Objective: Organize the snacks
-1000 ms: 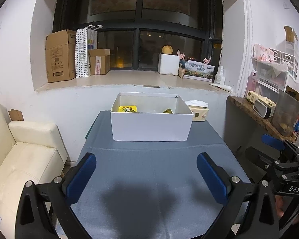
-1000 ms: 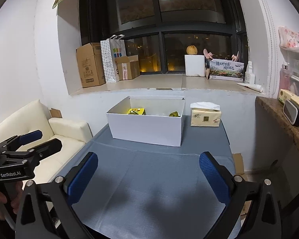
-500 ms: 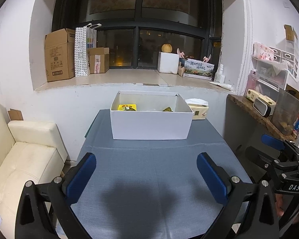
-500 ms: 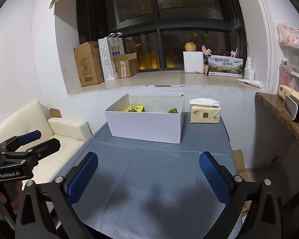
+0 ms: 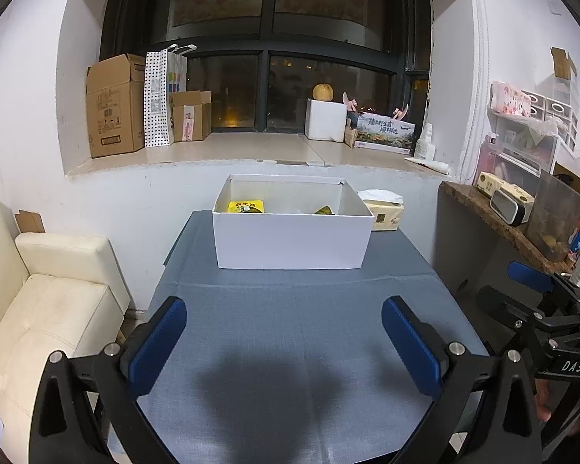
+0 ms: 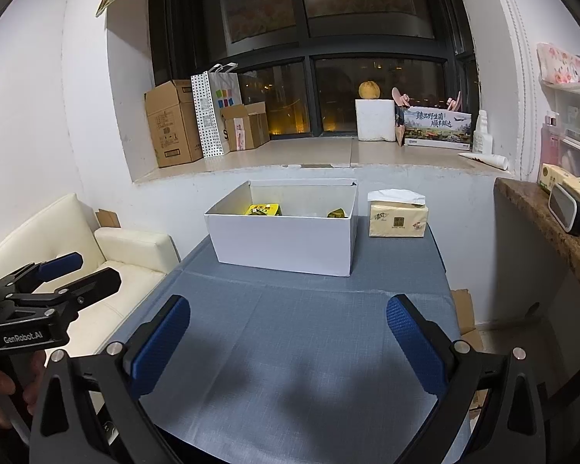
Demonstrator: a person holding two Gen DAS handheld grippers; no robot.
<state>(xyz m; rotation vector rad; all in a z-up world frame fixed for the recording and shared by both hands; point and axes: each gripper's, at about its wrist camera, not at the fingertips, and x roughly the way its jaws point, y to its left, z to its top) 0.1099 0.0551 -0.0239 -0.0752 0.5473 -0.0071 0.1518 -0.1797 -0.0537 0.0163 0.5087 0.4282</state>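
Both claws, left claw (image 5: 284,342) and right claw (image 6: 288,342), are hovering spread and empty at the table's (image 5: 290,324) near edge; the white box (image 5: 292,239) is sitting straight ahead at the far edge, roughly as near to one claw as the other.

Indoor light from above is even and fairly bright; the window (image 5: 290,58) is dark, with a lamp's glare. Soft shadows lie on the tablecloth (image 5: 290,332). Fisheye bends the edges; corners go black. Focus stays sharp.

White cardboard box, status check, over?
Both hand-held grippers open, empty. White cardboard box on grey tablecloth, yellow snack packet inside. Nothing in the way.
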